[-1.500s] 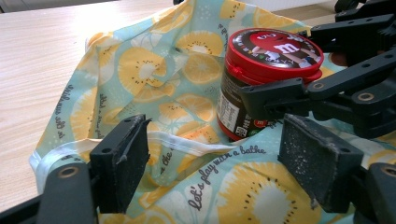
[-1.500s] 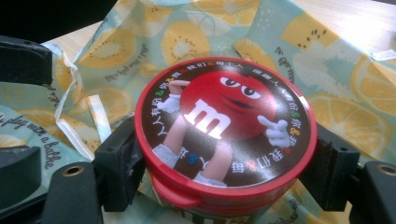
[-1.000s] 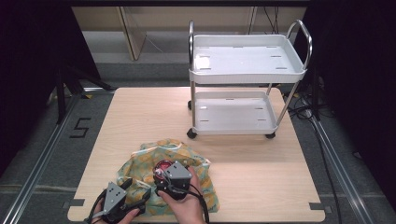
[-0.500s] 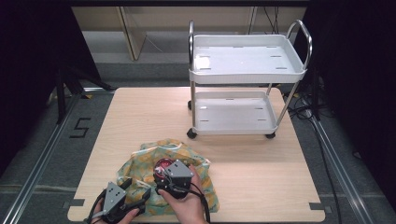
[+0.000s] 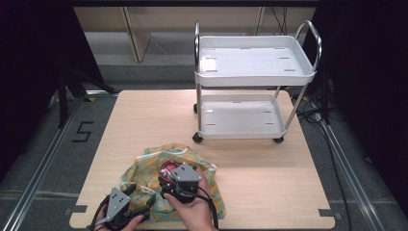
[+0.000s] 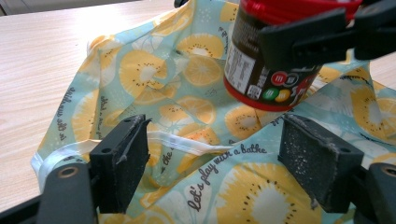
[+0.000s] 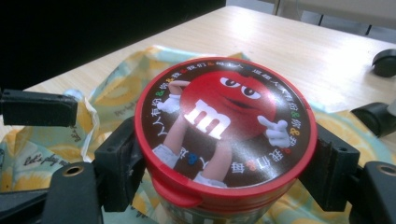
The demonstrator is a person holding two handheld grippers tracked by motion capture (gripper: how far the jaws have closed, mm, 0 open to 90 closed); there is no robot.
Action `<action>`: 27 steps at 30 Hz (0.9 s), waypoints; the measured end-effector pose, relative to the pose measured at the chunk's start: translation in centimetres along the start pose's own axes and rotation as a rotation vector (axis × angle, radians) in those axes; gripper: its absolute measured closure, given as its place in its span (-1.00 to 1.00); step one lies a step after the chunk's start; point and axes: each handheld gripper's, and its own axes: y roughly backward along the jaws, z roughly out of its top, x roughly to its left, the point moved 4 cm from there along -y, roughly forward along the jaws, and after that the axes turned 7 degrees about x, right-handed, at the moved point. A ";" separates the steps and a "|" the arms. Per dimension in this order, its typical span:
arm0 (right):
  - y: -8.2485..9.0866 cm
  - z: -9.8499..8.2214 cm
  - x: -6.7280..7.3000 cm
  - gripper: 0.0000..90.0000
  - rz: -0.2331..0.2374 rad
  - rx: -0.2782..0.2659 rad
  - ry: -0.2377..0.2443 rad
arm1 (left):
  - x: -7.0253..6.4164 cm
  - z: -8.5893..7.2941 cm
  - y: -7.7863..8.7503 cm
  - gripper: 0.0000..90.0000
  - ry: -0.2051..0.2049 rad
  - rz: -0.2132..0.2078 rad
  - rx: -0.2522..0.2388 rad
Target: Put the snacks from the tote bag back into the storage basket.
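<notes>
Wooden table [image 5: 144, 125], white cart [image 5: 255, 77], dark room

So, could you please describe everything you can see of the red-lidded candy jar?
The candy jar is a round tub with a glossy red lid printed with a red cartoon candy figure and a ring of small text. Its dark brown wall carries a label and coloured candy pictures above a red base rim. The right gripper clamps it at the sides just under the lid, holding it roughly upright, slightly tilted, over the fruit-print cloth bag.

Probably a lab, floor rails [image 5: 43, 159], trolley [image 5: 255, 72], dark curtains [image 5: 33, 57]
</notes>
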 end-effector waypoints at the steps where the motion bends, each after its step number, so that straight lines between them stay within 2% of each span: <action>1: 0.2 0.1 0.1 -0.41 0.013 0.010 -0.014 | 0.0 0.0 0.0 -0.48 0.002 0.000 0.000; 5: 0.7 0.7 -0.2 -0.41 0.008 -0.009 -0.015 | 0.0 0.0 0.0 -0.48 0.009 0.003 0.002; 6: 0.7 0.8 -0.2 -0.41 0.011 -0.016 -0.029 | 0.0 0.0 0.0 -0.48 0.009 0.004 0.003; 8: 0.9 1.0 -0.4 -0.41 0.004 -0.016 -0.020 | 0.0 0.0 0.0 -0.48 0.017 -0.004 -0.010; 10: 1.1 1.2 -0.6 -0.41 0.002 -0.018 -0.020 | 0.1 0.0 0.1 -0.48 0.005 0.000 -0.001; 11: 1.1 1.3 -0.6 -0.41 0.000 -0.022 -0.044 | 0.1 0.0 0.1 -0.48 0.008 -0.001 -0.004; 12: 1.1 1.4 -0.8 -0.41 0.005 -0.032 -0.023 | 0.1 0.0 0.1 -0.48 0.007 0.000 -0.003; 15: 1.4 1.6 -1.1 -0.41 -0.011 -0.032 -0.038 | 0.1 0.0 0.0 -0.48 0.009 -0.001 -0.002; 16: 1.5 1.8 -1.3 -0.41 -0.024 -0.044 -0.015 | 0.1 0.0 0.1 -0.48 0.008 -0.001 -0.002; 17: 1.6 1.8 -1.4 -0.41 -0.020 -0.032 -0.025 | 0.1 0.0 0.1 -0.48 0.008 -0.001 -0.003; 18: 1.5 1.9 -1.3 -0.41 0.001 -0.042 -0.056 | 0.1 0.0 0.1 -0.48 0.008 -0.001 -0.002; 19: 1.7 2.0 -1.7 -0.41 -0.024 -0.045 -0.012 | 0.1 0.0 0.1 -0.48 0.007 -0.001 -0.002; 20: 1.8 2.1 -1.7 -0.41 -0.020 -0.042 -0.045 | 0.1 0.0 0.0 -0.48 0.007 -0.002 -0.006; 26: 2.0 2.2 -2.1 -0.41 -0.021 -0.043 -0.051 | 0.2 0.0 0.1 -0.47 0.015 0.002 -0.005; 27: 2.0 2.2 -2.3 -0.41 -0.022 -0.048 -0.030 | 0.2 0.0 0.1 -0.47 0.007 0.001 -0.006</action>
